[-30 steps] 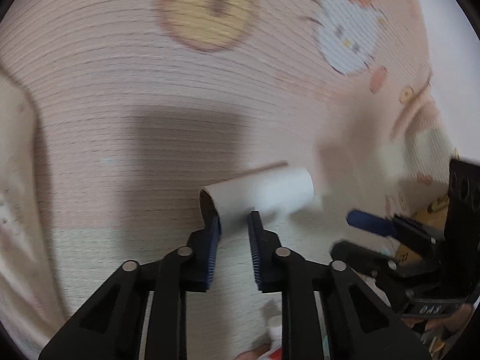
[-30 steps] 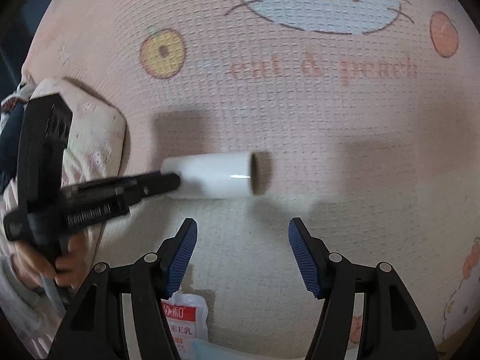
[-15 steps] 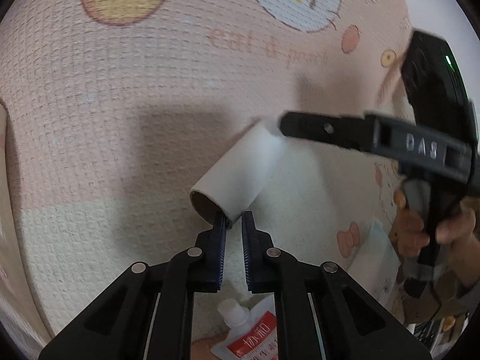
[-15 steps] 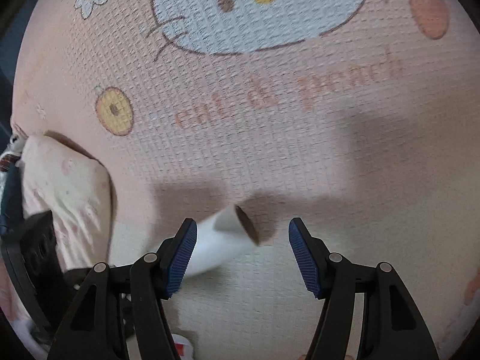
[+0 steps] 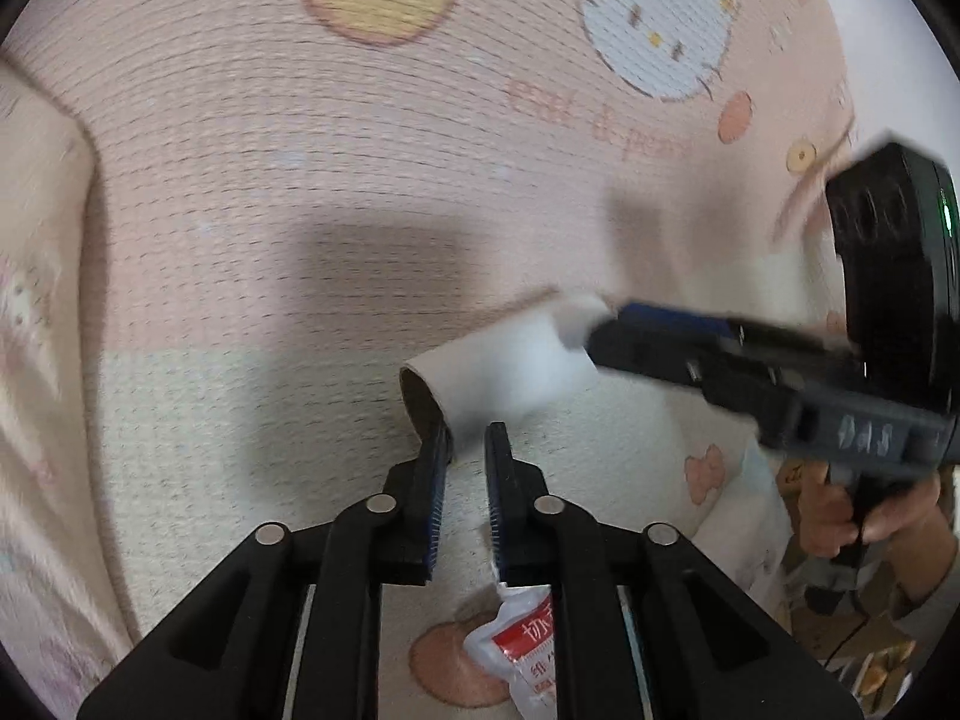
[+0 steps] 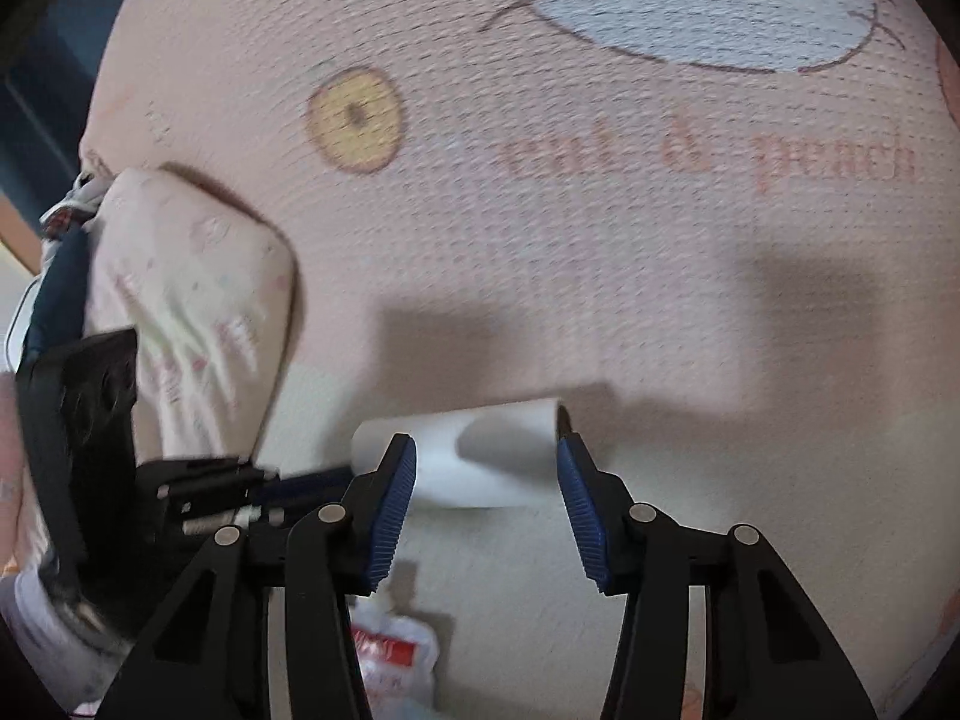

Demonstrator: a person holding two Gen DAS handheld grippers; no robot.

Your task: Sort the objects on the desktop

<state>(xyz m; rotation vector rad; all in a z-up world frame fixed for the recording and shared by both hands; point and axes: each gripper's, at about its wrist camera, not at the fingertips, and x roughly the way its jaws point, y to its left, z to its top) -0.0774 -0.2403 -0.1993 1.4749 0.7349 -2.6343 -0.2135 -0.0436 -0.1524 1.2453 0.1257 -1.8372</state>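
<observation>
A white cardboard tube [image 5: 510,372] is held above a pink cartoon-print mat. My left gripper [image 5: 465,447] is shut on the rim of the tube's near open end. My right gripper [image 6: 486,468] is open, its blue pads on either side of the tube [image 6: 480,462], near its other end. In the left wrist view the right gripper [image 5: 606,330] reaches in from the right and touches the tube's far end. In the right wrist view the left gripper [image 6: 336,474] shows at the tube's left end.
A red and white pouch [image 5: 528,654] lies on the mat [image 5: 300,192] below the grippers; it also shows in the right wrist view [image 6: 390,660]. A pale pillow [image 6: 192,276] lies at the mat's left edge.
The right gripper has come down and forward so its open pads now flank the tube. The left gripper stays shut on the tube's rim and has swung it round.
</observation>
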